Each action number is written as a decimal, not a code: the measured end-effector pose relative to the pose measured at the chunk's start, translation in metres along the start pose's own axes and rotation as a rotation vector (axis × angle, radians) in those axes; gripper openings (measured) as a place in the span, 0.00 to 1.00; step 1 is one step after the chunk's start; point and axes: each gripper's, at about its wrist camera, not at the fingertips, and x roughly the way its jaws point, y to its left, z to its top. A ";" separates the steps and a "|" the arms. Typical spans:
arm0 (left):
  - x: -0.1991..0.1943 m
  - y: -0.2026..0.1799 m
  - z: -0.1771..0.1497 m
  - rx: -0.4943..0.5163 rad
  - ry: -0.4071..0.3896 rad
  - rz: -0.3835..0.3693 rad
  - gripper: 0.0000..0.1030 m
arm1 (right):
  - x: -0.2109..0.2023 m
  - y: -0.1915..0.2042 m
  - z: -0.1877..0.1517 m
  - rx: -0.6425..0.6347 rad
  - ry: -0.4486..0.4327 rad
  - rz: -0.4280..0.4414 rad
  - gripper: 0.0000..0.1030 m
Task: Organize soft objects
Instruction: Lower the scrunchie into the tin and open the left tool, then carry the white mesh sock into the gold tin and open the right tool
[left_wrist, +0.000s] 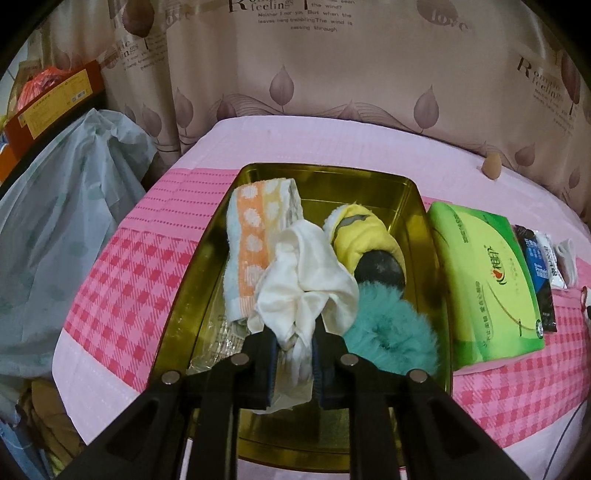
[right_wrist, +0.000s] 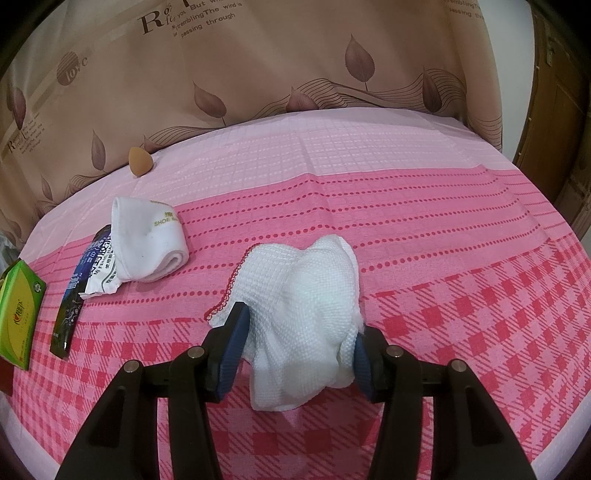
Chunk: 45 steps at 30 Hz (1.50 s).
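left gripper: grasping cream cloth above gold tin | right gripper: clenched around white waffle cloth on pink-checked bed

A glossy gold metal tin is being seen, its walls mirror-smooth. Inside it, a silky cream cloth, a looped terry towel and a fluffy teal scrunchie are being shown. A shiny plastic tissue pack is being lit beside it. A coarse waffle-weave white cloth is being displayed on the matt woven pink bedsheet.
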 end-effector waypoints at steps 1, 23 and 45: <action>0.000 0.000 0.000 0.002 -0.001 0.004 0.18 | 0.000 0.000 0.000 0.000 0.000 0.000 0.47; -0.016 -0.001 0.002 0.002 -0.059 0.050 0.45 | 0.000 0.001 -0.001 -0.003 -0.002 -0.005 0.48; -0.036 0.008 0.006 -0.035 -0.131 0.007 0.56 | -0.014 0.009 -0.001 -0.042 -0.049 -0.023 0.33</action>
